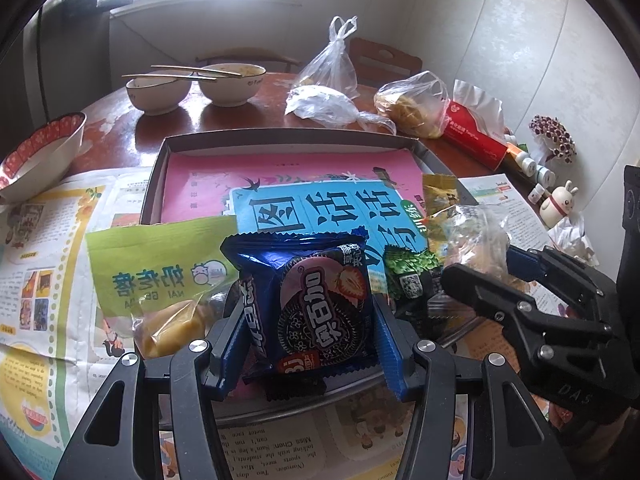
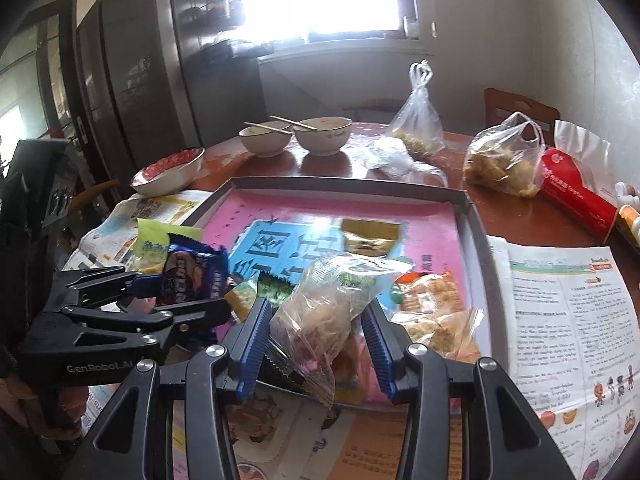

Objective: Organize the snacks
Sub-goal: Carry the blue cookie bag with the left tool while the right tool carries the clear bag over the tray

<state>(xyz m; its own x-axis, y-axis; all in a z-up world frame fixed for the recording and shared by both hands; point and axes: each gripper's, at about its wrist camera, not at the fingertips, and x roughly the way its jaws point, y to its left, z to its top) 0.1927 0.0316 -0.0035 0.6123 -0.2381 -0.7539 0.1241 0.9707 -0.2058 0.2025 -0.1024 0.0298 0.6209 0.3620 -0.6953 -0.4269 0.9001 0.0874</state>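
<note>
My left gripper [image 1: 310, 322] is shut on a blue Oreo packet [image 1: 316, 312], held over the near edge of the grey tray [image 1: 160, 160]; the packet also shows in the right wrist view [image 2: 192, 276]. My right gripper [image 2: 316, 340] is shut on a clear plastic snack bag [image 2: 328, 308], also over the tray's near edge [image 2: 476, 232]; the bag also shows in the left wrist view [image 1: 476, 236]. A green milk-snack pouch [image 1: 160, 268], a small dark green packet [image 1: 412, 276] and a yellow packet [image 2: 370, 238] lie by or in the tray.
The tray holds pink and blue booklets [image 2: 288, 236] and sits on newspaper [image 2: 568, 308] on a wooden table. Two bowls with chopsticks [image 1: 196, 84], a red-rimmed bowl [image 1: 44, 152], plastic food bags [image 2: 504, 160], a red tissue pack [image 2: 576, 196] and small figurines [image 1: 560, 200] surround it.
</note>
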